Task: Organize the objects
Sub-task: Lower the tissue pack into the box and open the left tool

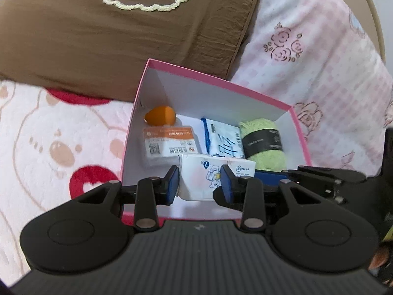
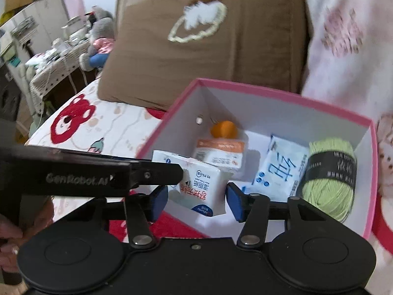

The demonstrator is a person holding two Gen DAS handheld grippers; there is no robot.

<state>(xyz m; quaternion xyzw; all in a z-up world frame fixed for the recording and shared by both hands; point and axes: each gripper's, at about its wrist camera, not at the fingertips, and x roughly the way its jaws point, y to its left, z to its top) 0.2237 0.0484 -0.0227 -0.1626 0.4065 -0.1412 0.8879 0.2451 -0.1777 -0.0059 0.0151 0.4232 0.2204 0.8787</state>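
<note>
A pink box with a white inside lies on the bed, and it also shows in the right wrist view. My left gripper is shut on a white tissue pack just above the box's near end. In the right wrist view, the left gripper's finger reaches in from the left and holds that tissue pack. My right gripper is open. Its blue pads flank the pack with narrow gaps. Inside lie an orange ball, an orange-labelled pack, a blue-and-white pack and green yarn.
A brown pillow lies behind the box, with a pink checked blanket to its right. The bear-print sheet spreads to the left. A person's hand grips the left tool. A cluttered table stands far left, beyond the bed.
</note>
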